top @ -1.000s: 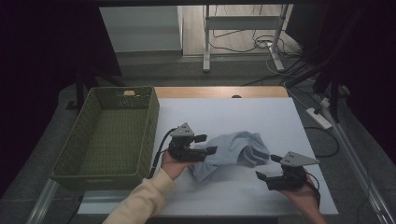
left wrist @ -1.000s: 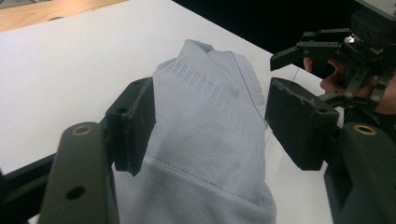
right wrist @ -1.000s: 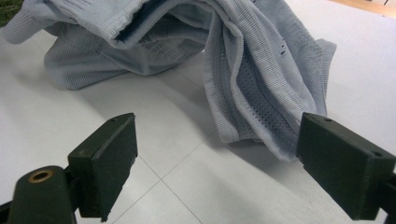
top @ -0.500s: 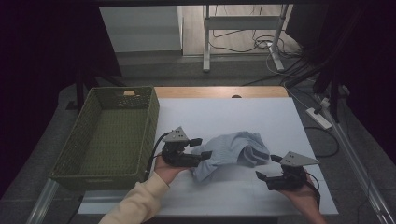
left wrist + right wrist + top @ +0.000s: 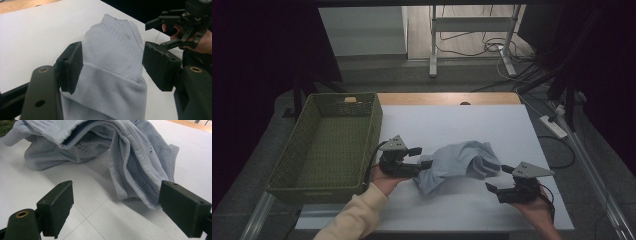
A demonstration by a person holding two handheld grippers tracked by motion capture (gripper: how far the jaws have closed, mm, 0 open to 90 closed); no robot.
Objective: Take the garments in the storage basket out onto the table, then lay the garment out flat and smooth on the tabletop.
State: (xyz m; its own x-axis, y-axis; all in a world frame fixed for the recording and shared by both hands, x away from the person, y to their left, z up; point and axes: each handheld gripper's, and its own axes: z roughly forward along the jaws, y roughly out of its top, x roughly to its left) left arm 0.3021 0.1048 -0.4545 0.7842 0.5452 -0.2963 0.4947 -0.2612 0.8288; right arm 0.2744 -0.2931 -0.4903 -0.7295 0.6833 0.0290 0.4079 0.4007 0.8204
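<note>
- Cloth first: a pale blue knitted garment [image 5: 459,165] lies crumpled on the white worktop [image 5: 462,125], a little toward six o'clock from its middle.
- Left tongs [image 5: 424,157] sit at the garment's nine o'clock edge, jaws parted wide. In the left gripper view a hemmed fold of the garment [image 5: 112,75] lies between the two pads; one pad is against the cloth, the other stands clear, so nothing is pinched.
- Right tongs [image 5: 498,179] rest near the garment's four o'clock side, jaws wide apart with bare worktop between them; the hanging cloth edge [image 5: 140,177] is just beyond the pads.
- Green woven basket [image 5: 319,150] stands at the worktop's nine o'clock edge, just beside the left tongs.
</note>
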